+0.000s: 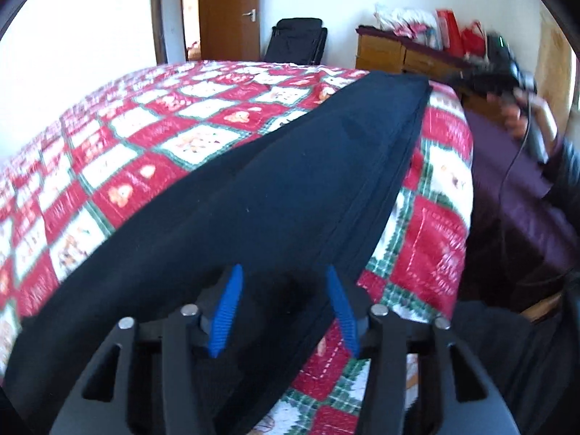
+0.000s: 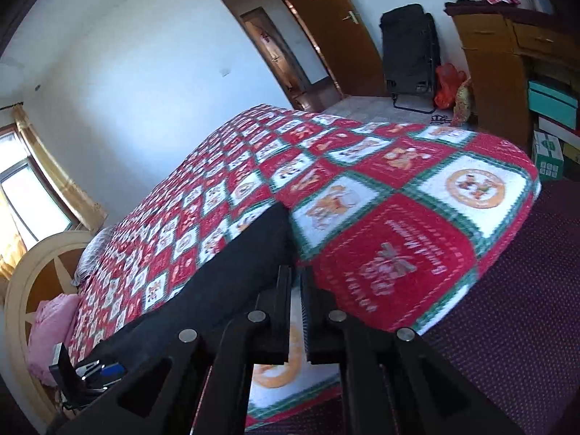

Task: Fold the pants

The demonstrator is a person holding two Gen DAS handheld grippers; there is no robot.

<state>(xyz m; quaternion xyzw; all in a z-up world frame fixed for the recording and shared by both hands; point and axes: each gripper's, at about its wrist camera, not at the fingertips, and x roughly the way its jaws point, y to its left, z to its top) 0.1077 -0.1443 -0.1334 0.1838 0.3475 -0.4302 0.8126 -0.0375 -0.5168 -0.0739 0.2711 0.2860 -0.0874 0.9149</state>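
Dark navy pants [image 1: 261,195] lie stretched along a red, white and green quilt [image 1: 152,134] on a bed. My left gripper [image 1: 284,272] is open, its blue pads either side of the near end of the pants. My right gripper [image 2: 296,270] has its jaws nearly together beside the far end of the pants [image 2: 232,268], just above the quilt [image 2: 398,217]; nothing shows between them. The right gripper also appears blurred in the left wrist view [image 1: 522,87], held in a hand beyond the bed's corner.
A dark purple cover [image 2: 507,308] lies past the quilt's edge. A wooden cabinet [image 1: 391,50] with bags, a black folding chair [image 1: 297,41] and a door [image 1: 228,11] stand at the far wall. A headboard [image 2: 32,272] and pink cloth [image 2: 50,330] lie at the bed's other end.
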